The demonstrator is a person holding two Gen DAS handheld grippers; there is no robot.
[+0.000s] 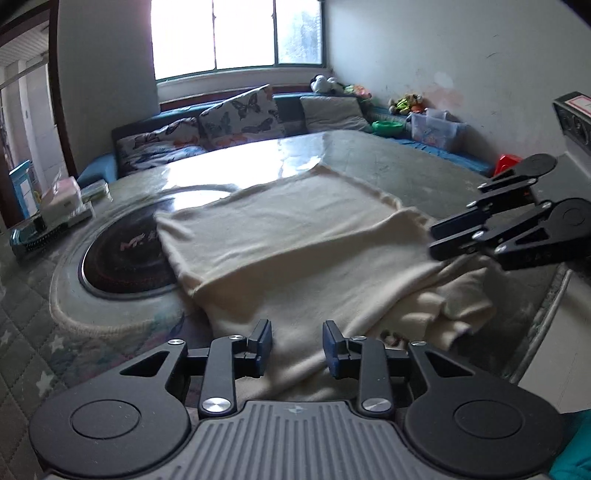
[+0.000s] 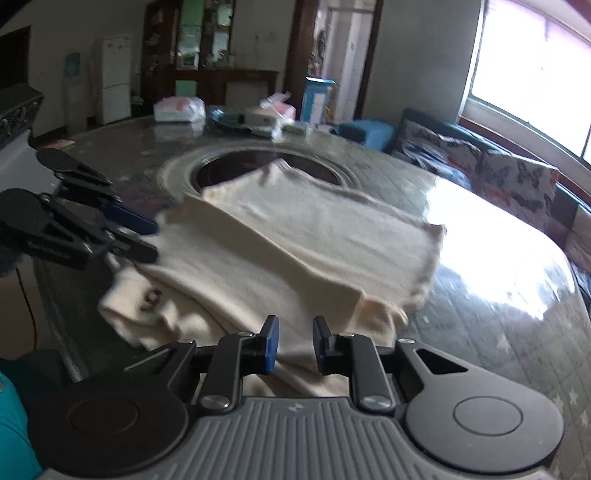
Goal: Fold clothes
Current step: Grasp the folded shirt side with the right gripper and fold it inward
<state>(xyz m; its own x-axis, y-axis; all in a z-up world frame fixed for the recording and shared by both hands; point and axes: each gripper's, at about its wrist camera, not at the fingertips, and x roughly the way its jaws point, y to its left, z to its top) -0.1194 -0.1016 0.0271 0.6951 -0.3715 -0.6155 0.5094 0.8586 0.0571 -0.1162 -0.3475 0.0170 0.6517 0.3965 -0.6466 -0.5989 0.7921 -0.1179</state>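
Daylight pours through the window (image 1: 236, 35) at the far side of the room and glares off the glossy counter (image 1: 258, 158), which is covered by a quilted cloth under a clear sheet and has a dark round hotplate (image 1: 125, 258) sunk into its middle. On the counter lies the cream garment (image 1: 295, 251), partly folded: a flat, smooth panel lies on top, its far left corner lapping over the rim of the hotplate, while looser bunched folds spill out at the near right edge. In my left wrist view, my left claw (image 1: 297, 345) sits low over the near edge of the cloth, its blue-padded fingers set moderately apart with nothing between them, only fabric below. My right claw (image 1: 448, 240) reaches in from the right, over the bunched side of the garment; from here its fingers look nearly closed, but my right wrist view shows the right claw (image 2: 295, 345) with a clear gap between the pads and nothing gripped, hovering over the near edge of the garment (image 2: 306, 243). In that same view my left claw (image 2: 146, 236) comes in from the left, above the garment's left edge. Beyond the counter a blue sofa (image 1: 99, 170) with butterfly-print cushions (image 1: 240, 114) runs under the window, and at the counter's far left end sit bags and boxes (image 2: 236, 112), blurred. A white fridge (image 2: 114, 77) stands against the back wall.
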